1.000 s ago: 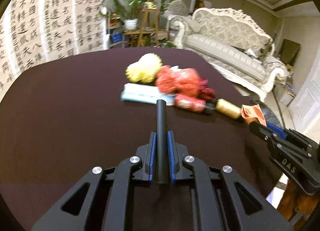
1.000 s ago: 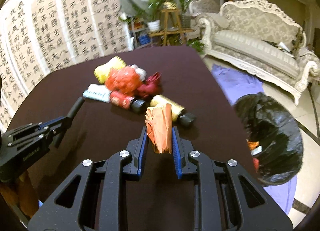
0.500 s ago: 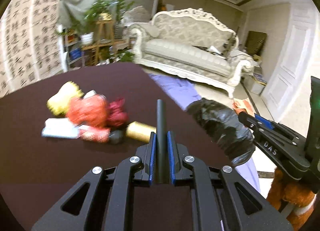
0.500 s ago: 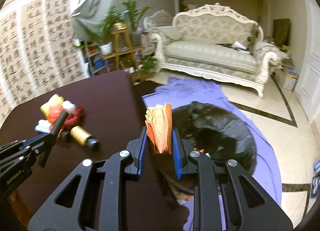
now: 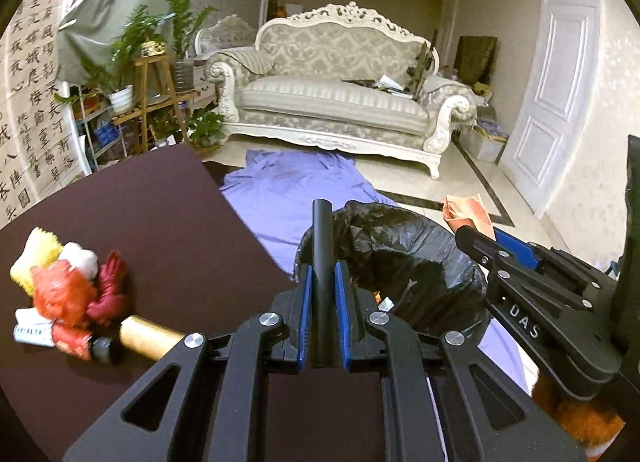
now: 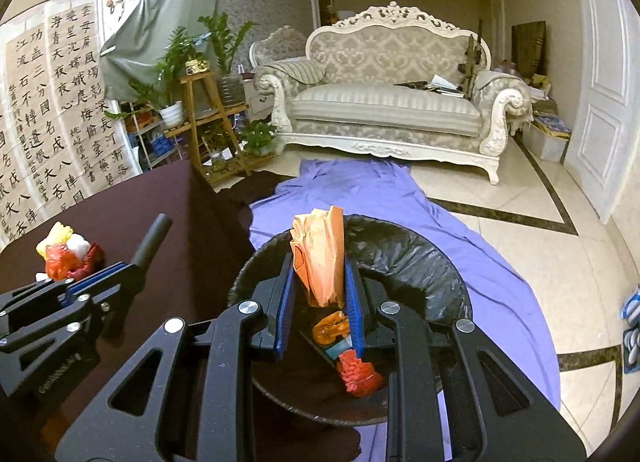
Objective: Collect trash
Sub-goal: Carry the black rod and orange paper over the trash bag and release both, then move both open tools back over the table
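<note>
My left gripper [image 5: 322, 286] is shut on a black tube [image 5: 322, 246] and holds it at the table's right edge, beside the black trash bag [image 5: 404, 258]. My right gripper [image 6: 318, 274] is shut on an orange paper wrapper [image 6: 320, 258] and holds it above the open trash bag [image 6: 404, 258], which has orange and red scraps [image 6: 356, 374] inside. The right gripper [image 5: 500, 242] with the wrapper [image 5: 466, 210] also shows in the left wrist view. A trash pile [image 5: 68, 294] with a gold bottle [image 5: 150, 336] lies on the dark table [image 5: 152, 214].
The bag stands on a purple cloth [image 6: 400, 198] on the tiled floor, right of the table [image 6: 132, 202]. A white sofa [image 6: 384, 102] stands behind, a plant stand [image 6: 204, 110] at the back left, a white door [image 5: 556, 82] at the right.
Both grippers have swung right from the table to the trash bag, still holding the tube and the wrapper. The right gripper is now over the bag's opening.
</note>
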`<state>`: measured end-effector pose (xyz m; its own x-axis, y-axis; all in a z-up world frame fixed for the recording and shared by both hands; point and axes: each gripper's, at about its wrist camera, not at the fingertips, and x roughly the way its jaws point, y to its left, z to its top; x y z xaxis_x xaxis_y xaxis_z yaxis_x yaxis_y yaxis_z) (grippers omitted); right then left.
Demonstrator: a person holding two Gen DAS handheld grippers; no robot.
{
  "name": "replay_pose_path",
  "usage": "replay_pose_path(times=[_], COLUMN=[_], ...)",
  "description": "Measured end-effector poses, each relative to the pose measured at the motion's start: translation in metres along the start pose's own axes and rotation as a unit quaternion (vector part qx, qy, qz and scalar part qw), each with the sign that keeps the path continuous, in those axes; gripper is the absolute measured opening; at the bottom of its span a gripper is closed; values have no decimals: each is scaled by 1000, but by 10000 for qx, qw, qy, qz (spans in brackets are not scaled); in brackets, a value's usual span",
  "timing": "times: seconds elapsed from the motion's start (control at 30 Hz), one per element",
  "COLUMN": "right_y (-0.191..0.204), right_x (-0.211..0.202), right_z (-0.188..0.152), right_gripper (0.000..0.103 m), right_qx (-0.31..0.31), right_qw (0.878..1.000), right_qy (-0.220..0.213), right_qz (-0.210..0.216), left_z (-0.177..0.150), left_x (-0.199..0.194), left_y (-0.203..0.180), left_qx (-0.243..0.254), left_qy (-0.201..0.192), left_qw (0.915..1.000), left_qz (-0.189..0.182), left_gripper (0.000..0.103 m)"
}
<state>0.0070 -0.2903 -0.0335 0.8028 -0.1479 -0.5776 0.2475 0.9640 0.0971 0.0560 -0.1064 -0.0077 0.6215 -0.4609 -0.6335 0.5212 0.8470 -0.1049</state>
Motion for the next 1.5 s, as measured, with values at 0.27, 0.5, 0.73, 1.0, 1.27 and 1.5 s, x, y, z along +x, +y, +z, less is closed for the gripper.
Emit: replay_pose_path(times=[0.27,0.5,0.73,1.0,1.27,1.5], right_y=[-12,-17,0,51,104,133], right_x=[16,17,10,6,6,8], right_z=[0,-2,-5,-10,-13,-14], right_gripper=[24,44,44,44,45,46], right_qx=[87,225,116,-257,-655,-876], right_qw=[9999,9996,9998,9979,9918,9872], right_qy=[121,130,175,296,402,483], right_qz=[-13,-122,19,525,1023,1245], left_z=[5,0,-4,-16,-34,-35], left_x=[28,31,8,-21,-38,-30], left_y=[-15,-11,9,49,100,127], left_qx=[245,221,-60,-449,-1013,-1309], left_qy=[199,216,182,222,449,627], left_qw=[9995,9994,9987,9933,9803,9731], left_qz=[-39,182,462,1044,1635,1788], left_gripper=[14,52,58,60,60,61])
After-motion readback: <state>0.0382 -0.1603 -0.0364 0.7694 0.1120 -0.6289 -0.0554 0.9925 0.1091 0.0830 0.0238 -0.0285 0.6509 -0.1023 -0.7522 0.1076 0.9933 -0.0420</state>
